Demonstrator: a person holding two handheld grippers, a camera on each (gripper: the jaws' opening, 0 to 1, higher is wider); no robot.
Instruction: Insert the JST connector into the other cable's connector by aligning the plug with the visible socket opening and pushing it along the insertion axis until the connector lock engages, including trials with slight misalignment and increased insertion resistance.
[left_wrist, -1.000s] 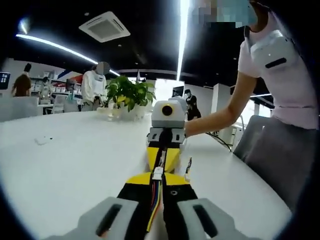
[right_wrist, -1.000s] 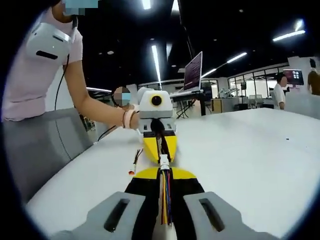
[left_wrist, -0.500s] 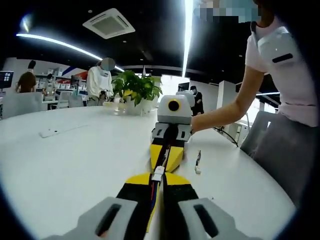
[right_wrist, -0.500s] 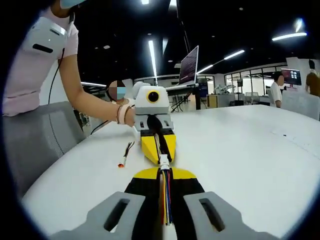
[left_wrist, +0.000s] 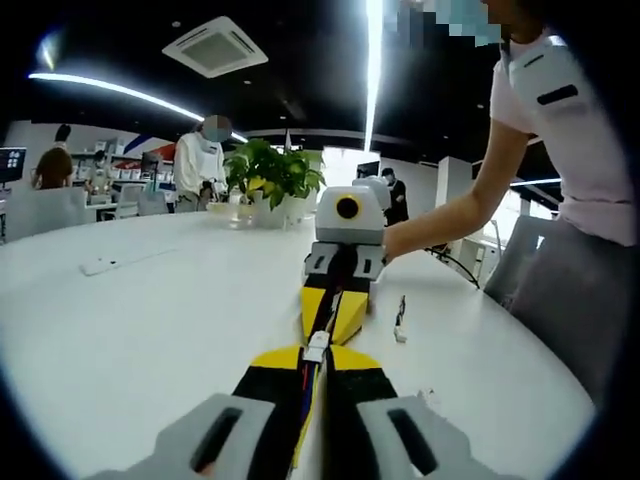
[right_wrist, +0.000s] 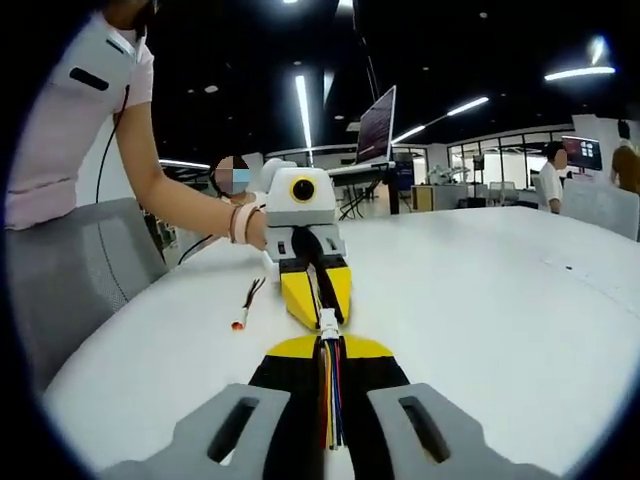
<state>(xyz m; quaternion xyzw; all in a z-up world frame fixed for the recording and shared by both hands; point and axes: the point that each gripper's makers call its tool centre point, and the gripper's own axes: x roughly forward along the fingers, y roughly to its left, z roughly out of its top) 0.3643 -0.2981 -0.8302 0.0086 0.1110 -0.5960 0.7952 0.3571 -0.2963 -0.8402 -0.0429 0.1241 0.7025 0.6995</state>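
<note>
Over the white table my two grippers meet tip to tip. My left gripper is shut on a cable of red and yellow wires ending in a small white JST connector. Facing it, my right gripper has its yellow jaws closed on the other cable. From the other side, my right gripper is shut on several coloured wires whose white connector touches the tip of the left gripper. The seam between plug and socket is too small to read.
A spare cable lies loose on the table beside the grippers. A potted plant and a flat white object sit farther off. The person's forearm reaches in. People stand in the background near a monitor.
Both views have shifted a little with the hands. The grippers stay tip to tip with the connector between them; no visible change in grip.
</note>
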